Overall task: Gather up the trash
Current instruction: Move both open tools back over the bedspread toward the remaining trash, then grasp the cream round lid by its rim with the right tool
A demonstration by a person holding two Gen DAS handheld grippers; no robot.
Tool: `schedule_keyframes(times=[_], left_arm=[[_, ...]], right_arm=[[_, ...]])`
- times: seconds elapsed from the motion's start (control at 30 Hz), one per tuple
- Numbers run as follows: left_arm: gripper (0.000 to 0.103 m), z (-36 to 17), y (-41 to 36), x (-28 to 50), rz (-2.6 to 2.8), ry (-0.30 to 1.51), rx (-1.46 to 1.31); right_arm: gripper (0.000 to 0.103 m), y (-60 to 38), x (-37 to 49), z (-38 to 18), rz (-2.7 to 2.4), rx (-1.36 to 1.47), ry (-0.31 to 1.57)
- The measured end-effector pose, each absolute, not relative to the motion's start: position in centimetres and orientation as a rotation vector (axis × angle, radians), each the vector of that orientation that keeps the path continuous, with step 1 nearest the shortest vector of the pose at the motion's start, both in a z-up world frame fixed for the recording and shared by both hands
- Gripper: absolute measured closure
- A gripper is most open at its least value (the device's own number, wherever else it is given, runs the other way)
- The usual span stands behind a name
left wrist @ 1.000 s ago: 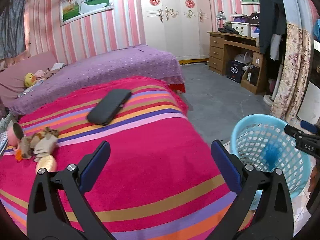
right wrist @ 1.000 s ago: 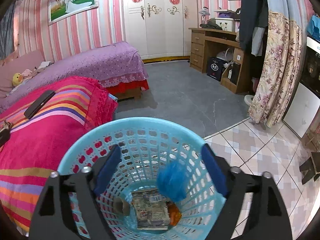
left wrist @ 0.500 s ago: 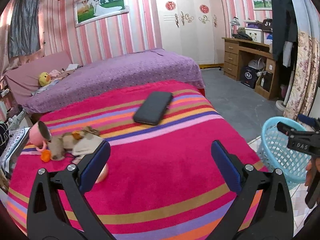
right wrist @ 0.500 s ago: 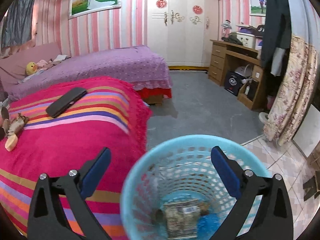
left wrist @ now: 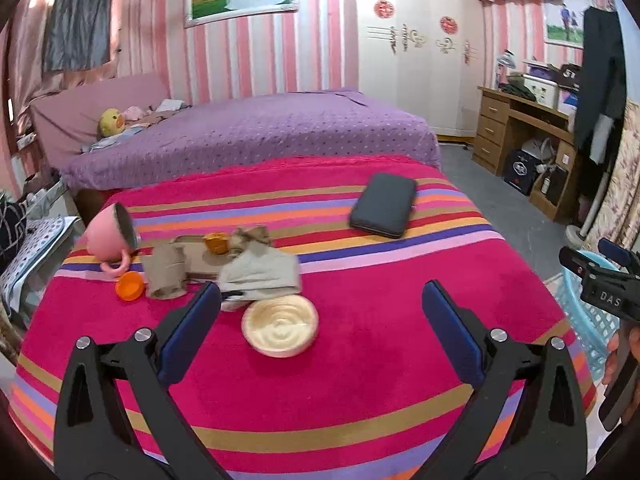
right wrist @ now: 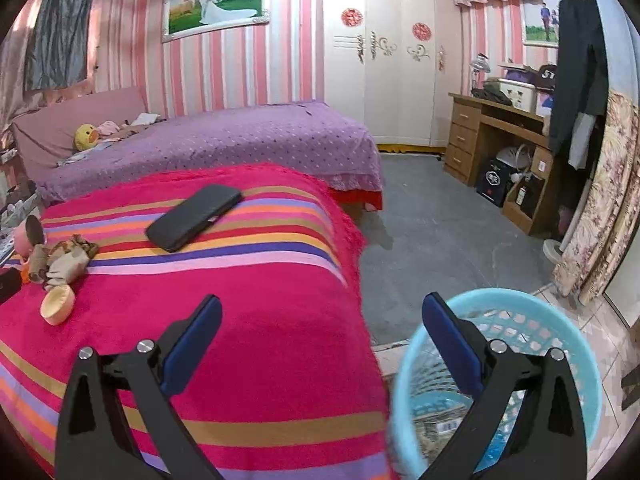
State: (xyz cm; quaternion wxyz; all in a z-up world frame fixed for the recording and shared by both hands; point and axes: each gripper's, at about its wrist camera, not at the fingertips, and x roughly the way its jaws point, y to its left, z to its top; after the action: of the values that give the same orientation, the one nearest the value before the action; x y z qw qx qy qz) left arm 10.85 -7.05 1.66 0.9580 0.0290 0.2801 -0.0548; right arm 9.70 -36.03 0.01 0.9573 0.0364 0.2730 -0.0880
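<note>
On the striped pink blanket (left wrist: 360, 380) lies a small heap: crumpled brown paper (left wrist: 260, 268), a cardboard roll (left wrist: 166, 272), an orange cap (left wrist: 129, 285) and a cream round lid (left wrist: 280, 326). My left gripper (left wrist: 320, 292) stands open and empty, its left finger close to the heap and the lid just beyond its tips. The blue basket (right wrist: 520, 300) sits on the floor at the bed's corner with trash in its bottom. My right gripper (right wrist: 322, 304) is open and empty, over the blanket's edge, its right finger above the basket's rim. It also shows in the left wrist view as the right gripper (left wrist: 600, 276).
A pink mug (left wrist: 108, 236) lies on its side beside the heap. A black phone (left wrist: 384, 204) rests farther back on the blanket. Beyond is a purple bed (left wrist: 260, 132), and a wooden desk (right wrist: 500, 136) and curtain (right wrist: 600, 208) line the right wall past grey floor.
A blue scrap seen between the right jaws a second ago now lies in the basket, and those jaws have widened. Both grippers swung left toward the bed; the heap is nearer the left gripper.
</note>
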Motion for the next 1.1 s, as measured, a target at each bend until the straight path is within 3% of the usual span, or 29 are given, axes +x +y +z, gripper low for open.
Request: schedule_keyframes(times=[1.1], left_arm=[[0.006,-2.7,12.6,14.4,0.195,0.703,-0.028]], right_arm=[[0.005,-10.7,15.9,-3.3,0.242,-0.075,0.704]])
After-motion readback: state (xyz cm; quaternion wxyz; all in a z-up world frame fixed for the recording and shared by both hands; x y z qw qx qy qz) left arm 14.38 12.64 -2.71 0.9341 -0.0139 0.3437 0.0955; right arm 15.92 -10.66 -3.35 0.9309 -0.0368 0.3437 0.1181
